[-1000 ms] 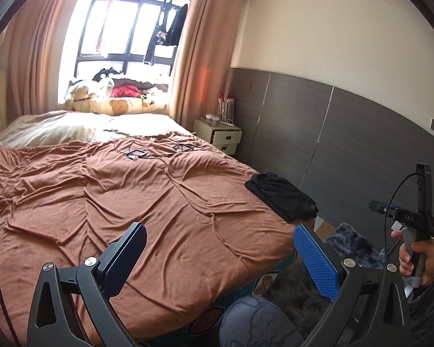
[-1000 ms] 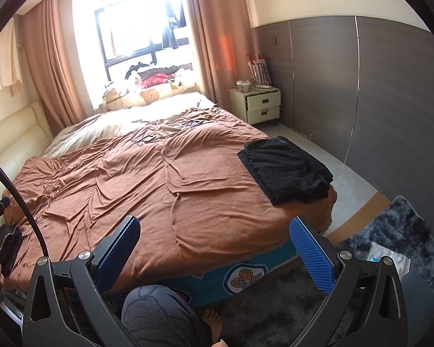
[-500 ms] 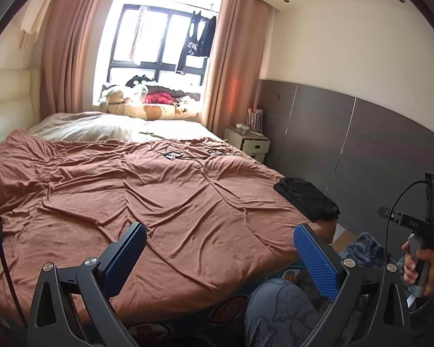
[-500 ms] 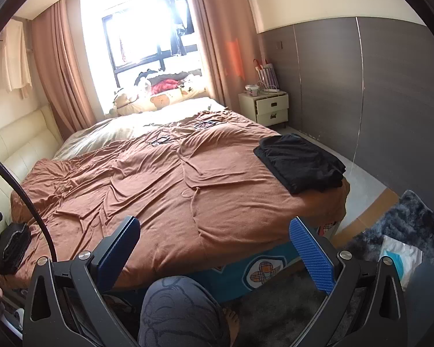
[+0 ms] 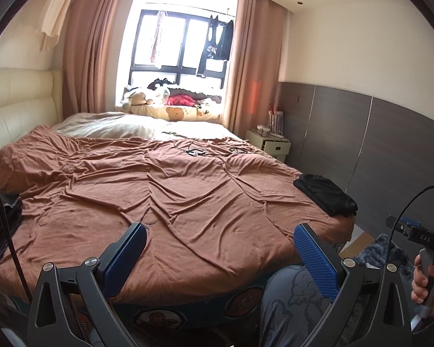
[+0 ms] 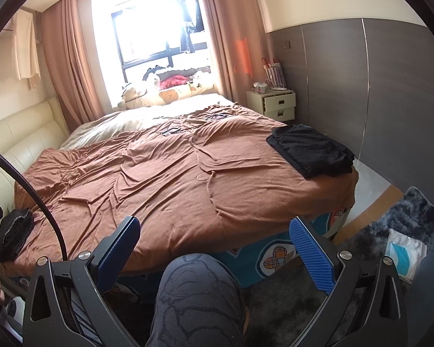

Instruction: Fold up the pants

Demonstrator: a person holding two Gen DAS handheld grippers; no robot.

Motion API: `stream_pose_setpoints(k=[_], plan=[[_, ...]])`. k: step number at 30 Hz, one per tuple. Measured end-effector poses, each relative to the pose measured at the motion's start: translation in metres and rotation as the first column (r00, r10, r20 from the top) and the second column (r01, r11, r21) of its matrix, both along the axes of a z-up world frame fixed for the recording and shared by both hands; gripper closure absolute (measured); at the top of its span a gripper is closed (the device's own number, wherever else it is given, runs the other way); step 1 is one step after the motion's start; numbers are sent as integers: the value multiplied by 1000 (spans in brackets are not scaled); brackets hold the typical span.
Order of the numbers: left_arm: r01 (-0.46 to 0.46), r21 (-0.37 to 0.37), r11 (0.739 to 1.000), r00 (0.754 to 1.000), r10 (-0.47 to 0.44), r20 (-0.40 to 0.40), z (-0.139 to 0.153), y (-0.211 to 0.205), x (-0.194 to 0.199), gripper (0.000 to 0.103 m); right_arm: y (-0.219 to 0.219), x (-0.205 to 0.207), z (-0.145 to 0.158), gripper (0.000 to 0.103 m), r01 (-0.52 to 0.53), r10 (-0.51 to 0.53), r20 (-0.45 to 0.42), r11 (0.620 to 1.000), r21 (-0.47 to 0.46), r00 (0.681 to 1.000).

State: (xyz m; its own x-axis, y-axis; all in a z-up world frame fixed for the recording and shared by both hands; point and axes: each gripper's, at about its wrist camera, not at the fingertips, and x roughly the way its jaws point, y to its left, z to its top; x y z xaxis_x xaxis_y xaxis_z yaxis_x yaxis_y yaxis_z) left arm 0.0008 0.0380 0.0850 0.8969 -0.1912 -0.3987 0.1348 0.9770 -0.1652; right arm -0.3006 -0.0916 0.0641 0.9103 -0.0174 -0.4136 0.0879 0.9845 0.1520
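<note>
Folded black pants (image 5: 327, 198) lie at the right corner of the bed's brown cover (image 5: 173, 202); they show larger in the right wrist view (image 6: 312, 150). A second dark folded garment (image 6: 14, 234) lies at the bed's left edge, also in the left wrist view (image 5: 0, 225). My left gripper (image 5: 217, 251) is open and empty, held off the bed's foot edge. My right gripper (image 6: 214, 248) is open and empty, above the person's knee (image 6: 196, 295). The right gripper's handle and hand (image 5: 425, 260) show at the left view's right edge.
A white nightstand (image 6: 277, 105) stands by the grey wall panel. A dark shaggy rug (image 6: 405, 222) with a plastic packet (image 6: 405, 254) lies on the floor right of the bed. Cables (image 5: 196, 151) lie far on the cover. Pillows and soft toys (image 5: 170, 104) sit under the window.
Both grippers have swung left and drawn back from the bed, so the black pants sit farther right and more of the bed's left side shows. Both stay open.
</note>
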Motion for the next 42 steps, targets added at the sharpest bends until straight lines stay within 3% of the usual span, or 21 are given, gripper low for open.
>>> stream_pose_setpoints(k=[5, 8, 18, 42], plan=[[-17, 10, 1000, 1000, 17, 4, -13, -2, -10, 0, 19, -2, -14, 0, -20, 19, -22, 999, -27, 1000], [-3, 14, 1000, 1000, 3, -1, -22, -4, -14, 0, 31, -8, -19, 0, 2, -1, 10, 998, -70, 1000], [-20, 25, 999, 999, 21, -26, -43, 2, -23, 1, 56, -9, -39, 0, -11, 12, 15, 997, -74, 1000], [-22, 30, 999, 999, 23, -22, -44, 5, -28, 1, 63, -13, -44, 0, -9, 10, 20, 997, -73, 1000]])
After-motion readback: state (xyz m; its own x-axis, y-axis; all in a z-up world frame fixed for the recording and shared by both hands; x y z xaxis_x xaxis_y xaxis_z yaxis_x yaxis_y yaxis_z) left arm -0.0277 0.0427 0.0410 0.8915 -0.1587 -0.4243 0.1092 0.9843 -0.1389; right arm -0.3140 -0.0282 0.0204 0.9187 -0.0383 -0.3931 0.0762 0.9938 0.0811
